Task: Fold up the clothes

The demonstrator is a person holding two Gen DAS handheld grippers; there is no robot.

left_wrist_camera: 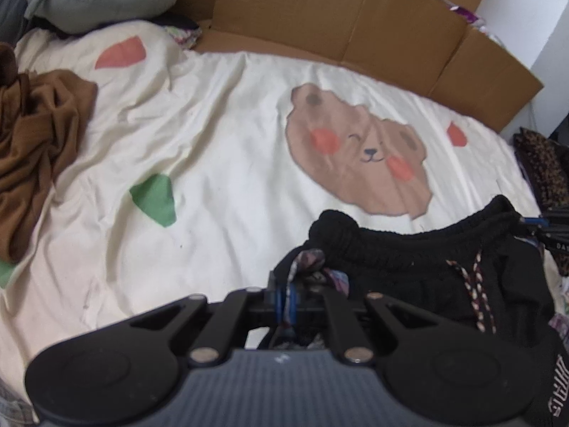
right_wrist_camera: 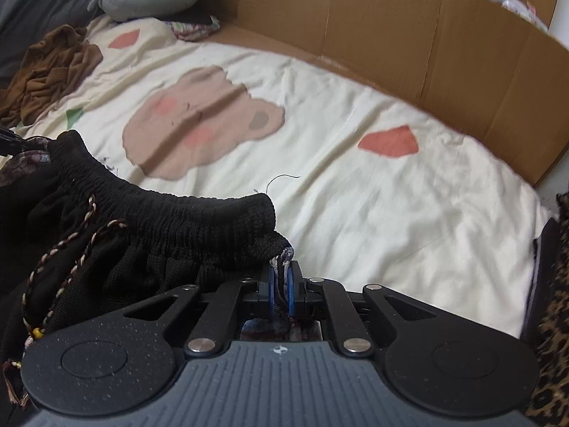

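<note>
i have the left gripper and the right gripper each clamped on one end of the ribbed elastic waistband of the black knit drawstring garment, holding it stretched above the cream bear-print bedsheet, presumably to spread it flat for folding.

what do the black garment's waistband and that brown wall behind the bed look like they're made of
Waistband: looks like ribbed elastic knit, matte black; the sign is its fine gathered ridges. Brown wall: looks like corrugated cardboard, matte tan; it shows straight fold creases and raw cut edges, though no fluting is visible.
</note>
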